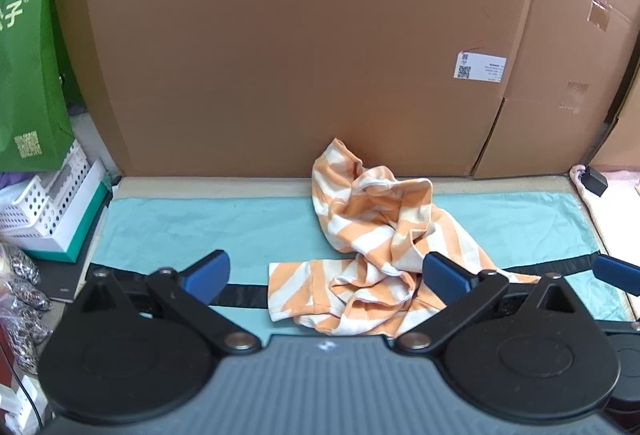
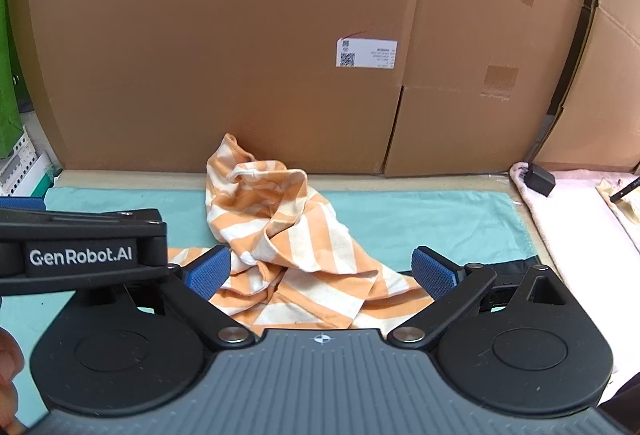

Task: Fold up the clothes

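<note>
Item: striped garment (image 1: 372, 243), orange and cream, crumpled in a loose heap, unfolded. Lies on a teal cloth (image 1: 200, 223) spread over the work surface; its far end rises against the cardboard box (image 1: 280, 47) behind. One flat hemmed part, possibly a sleeve, extends toward the left finger of the left gripper.

Left gripper (image 1: 326, 279): jaws spread wide, blue pads (image 1: 210, 273) apart, nothing between them. Garment sits directly ahead, between and just beyond the fingertips; whether the right pad touches the fabric cannot be told from this angle.

Right gripper (image 2: 322, 271): jaws likewise wide, blue ribbed pads (image 2: 434, 273) holding nothing. Garment directly ahead and under the span of the fingers. The left gripper's black body, lettered "GenRobot.AI", stands just to its left.

Surroundings: white shipping label (image 2: 366, 53) on the box, ahead and above. Green paper bag (image 1: 24, 47) and white perforated basket (image 1: 44, 207) to the far left of the left gripper. Pale pink towel (image 2: 568, 219) with a small black block (image 2: 540, 179) on it, to the right of the right gripper. Black strip (image 1: 240, 293) crosses the teal cloth near the fingertips.
</note>
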`<state>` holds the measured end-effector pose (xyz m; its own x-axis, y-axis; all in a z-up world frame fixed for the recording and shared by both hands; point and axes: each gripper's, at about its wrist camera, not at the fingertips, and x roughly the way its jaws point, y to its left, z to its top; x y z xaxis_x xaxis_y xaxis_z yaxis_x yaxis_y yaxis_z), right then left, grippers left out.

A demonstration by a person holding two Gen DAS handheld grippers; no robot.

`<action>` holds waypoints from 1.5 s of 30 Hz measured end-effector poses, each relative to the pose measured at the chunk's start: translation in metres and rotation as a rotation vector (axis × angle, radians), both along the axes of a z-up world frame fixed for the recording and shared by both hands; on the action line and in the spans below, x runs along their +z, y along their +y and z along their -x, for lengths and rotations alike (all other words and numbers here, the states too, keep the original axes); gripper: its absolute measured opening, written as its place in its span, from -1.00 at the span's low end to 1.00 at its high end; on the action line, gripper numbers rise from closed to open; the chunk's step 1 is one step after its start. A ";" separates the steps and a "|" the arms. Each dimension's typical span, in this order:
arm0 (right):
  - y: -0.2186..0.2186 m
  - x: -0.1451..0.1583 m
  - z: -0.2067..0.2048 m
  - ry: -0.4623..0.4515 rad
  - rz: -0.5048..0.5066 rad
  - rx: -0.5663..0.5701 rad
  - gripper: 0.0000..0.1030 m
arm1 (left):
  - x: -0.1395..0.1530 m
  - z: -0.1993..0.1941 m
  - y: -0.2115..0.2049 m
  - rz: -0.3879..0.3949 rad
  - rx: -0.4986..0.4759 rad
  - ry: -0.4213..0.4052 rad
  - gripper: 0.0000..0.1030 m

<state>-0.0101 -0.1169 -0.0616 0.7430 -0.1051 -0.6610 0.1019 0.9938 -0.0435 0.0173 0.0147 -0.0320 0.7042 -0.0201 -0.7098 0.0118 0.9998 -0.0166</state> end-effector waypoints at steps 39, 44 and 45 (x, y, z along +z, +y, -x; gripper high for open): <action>-0.008 0.002 0.006 -0.005 -0.020 0.031 0.92 | 0.008 0.022 -0.001 -0.002 0.053 -0.040 0.99; -0.009 0.001 0.006 0.001 -0.011 0.030 0.92 | 0.006 0.022 -0.002 -0.005 0.049 -0.037 0.99; -0.009 0.001 0.006 0.002 -0.011 0.030 0.93 | 0.005 0.022 -0.002 -0.007 0.048 -0.037 0.99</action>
